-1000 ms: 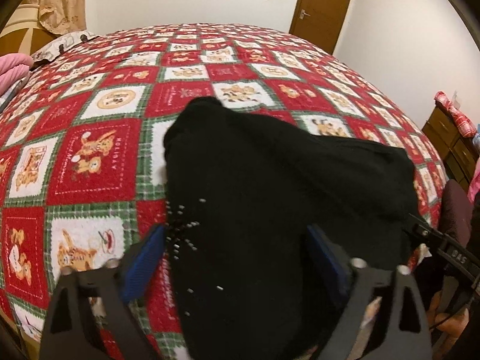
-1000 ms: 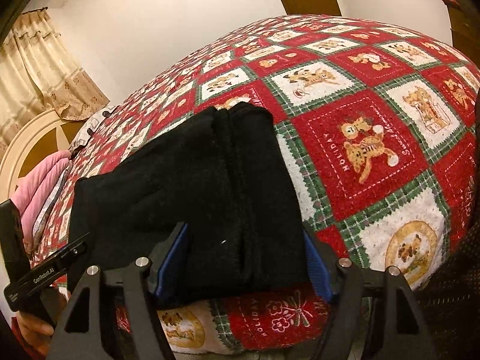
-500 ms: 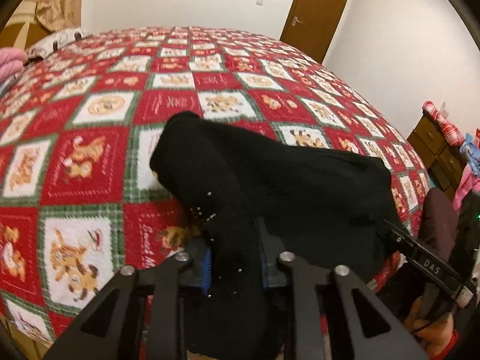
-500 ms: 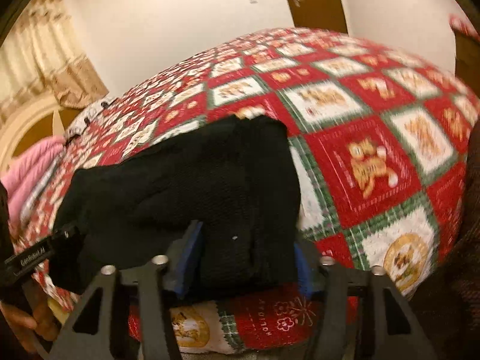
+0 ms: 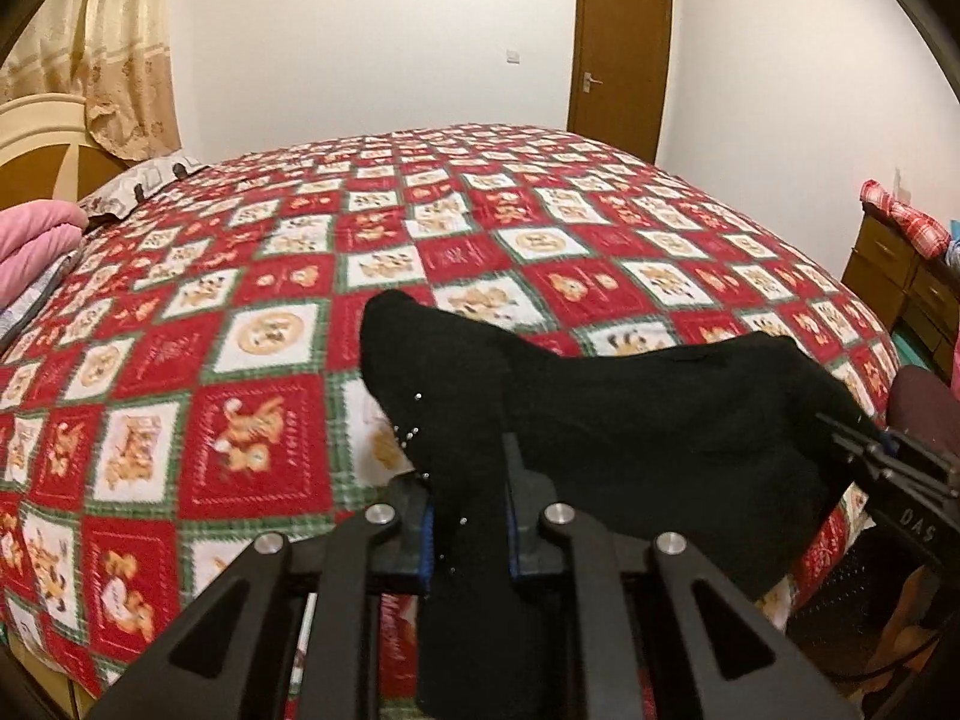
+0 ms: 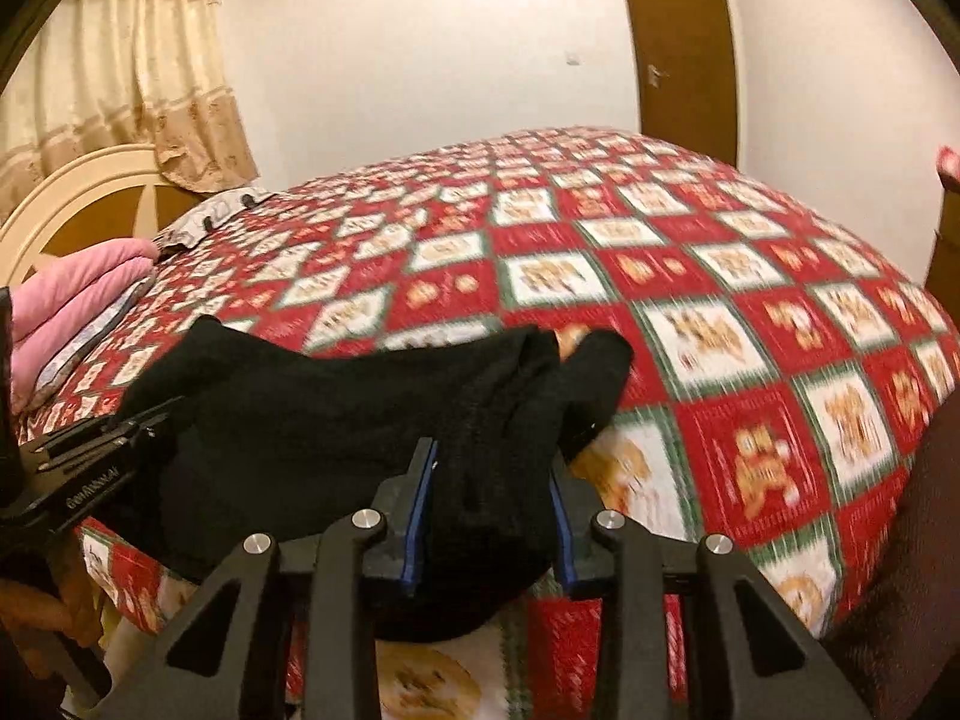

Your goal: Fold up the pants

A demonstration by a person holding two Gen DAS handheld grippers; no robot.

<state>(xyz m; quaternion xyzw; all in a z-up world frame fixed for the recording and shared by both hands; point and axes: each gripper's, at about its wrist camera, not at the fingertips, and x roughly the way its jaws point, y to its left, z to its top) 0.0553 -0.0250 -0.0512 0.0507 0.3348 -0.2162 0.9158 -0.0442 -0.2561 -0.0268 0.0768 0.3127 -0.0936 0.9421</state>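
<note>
On the bed [image 5: 252, 324], a quilt [image 6: 750, 360] of red, white and green squares with animal prints is spread. White walls and a brown door [image 5: 621, 54] are seen behind; a beige curtain [image 5: 114, 48] hangs at the left, by a cream headboard [image 6: 78, 198]. A pink bundle [image 5: 33, 246] lies at the left edge, a wooden dresser [image 5: 900, 276] at the right.

The black pants [image 5: 630, 414] lie near the quilt's near edge, lifted at two points. The left gripper [image 5: 467, 516] is pressed tight on a narrow ridge of the cloth. The right gripper [image 6: 489, 507] is closing, part-way spread, with a thicker bunch of cloth pinched between its blue pads [image 6: 418, 516].
</note>
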